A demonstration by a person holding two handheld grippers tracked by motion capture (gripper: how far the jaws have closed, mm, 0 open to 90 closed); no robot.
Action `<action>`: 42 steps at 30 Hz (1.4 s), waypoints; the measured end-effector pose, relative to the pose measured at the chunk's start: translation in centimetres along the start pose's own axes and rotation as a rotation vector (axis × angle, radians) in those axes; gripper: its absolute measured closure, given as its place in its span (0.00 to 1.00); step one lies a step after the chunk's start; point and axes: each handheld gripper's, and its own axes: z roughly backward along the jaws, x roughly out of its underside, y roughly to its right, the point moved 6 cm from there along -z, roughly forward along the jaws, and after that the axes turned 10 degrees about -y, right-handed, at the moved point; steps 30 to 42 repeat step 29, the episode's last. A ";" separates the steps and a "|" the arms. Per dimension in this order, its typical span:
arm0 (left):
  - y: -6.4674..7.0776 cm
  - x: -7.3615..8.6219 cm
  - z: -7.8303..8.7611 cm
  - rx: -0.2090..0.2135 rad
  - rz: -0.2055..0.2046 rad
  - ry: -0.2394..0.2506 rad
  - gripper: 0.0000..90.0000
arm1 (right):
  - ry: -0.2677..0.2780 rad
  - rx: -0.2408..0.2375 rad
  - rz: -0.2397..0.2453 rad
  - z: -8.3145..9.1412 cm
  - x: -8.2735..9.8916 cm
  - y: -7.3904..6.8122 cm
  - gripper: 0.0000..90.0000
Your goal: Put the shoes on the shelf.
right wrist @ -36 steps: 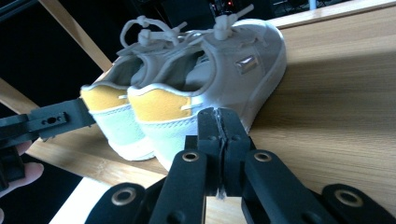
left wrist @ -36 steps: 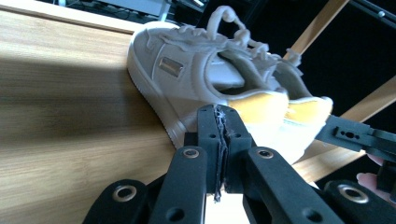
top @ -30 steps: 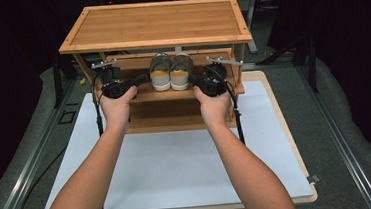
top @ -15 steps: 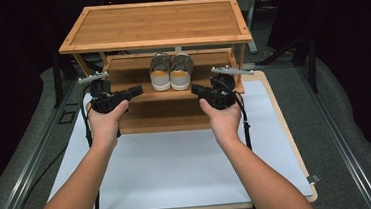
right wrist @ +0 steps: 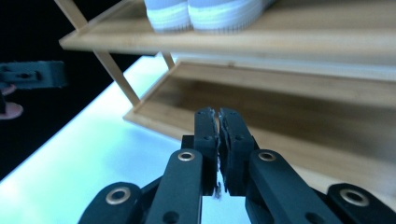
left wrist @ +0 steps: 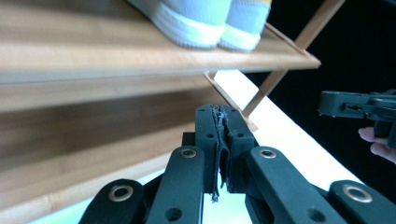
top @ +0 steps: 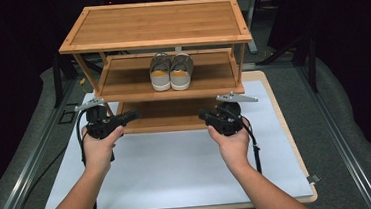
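Now both hands drawn back from the shelf (top: 172,88), left gripper (top: 133,115) and right gripper (top: 202,115) jaws together, empty, pair of shoes (top: 171,72) unmoved.

Two shoes (top: 171,71), one three-tiered rack (top: 153,25), seemingly one white mat (top: 178,170).

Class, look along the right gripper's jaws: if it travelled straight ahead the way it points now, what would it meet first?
Most likely the bottom shelf of the wooden rack: the right gripper, jaws together and empty, aims there, below the shoes. Depth is hard to judge.
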 end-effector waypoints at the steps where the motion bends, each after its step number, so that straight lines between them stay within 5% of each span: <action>1: 0.0 0.6 0.1 -0.002 -0.001 -0.002 0.95 | 0.004 0.002 0.004 0.1 0.3 0.0 0.96; 12: -1.2 7.2 -1.2 -0.035 0.007 -0.049 0.96 | -0.018 0.031 -0.055 -0.5 6.9 1.6 0.96; 23: -2.8 11.6 -2.3 -0.076 -0.040 -0.122 0.95 | 0.000 0.098 -0.022 -0.8 11.4 3.2 0.94; 28: -2.8 12.3 -3.1 -0.105 -0.079 -0.141 0.90 | -0.006 0.119 -0.013 -1.1 11.9 4.5 0.92; 42: -2.9 12.4 -3.2 -0.114 -0.078 -0.141 0.86 | -0.012 0.118 -0.013 -1.2 12.2 4.6 0.89</action>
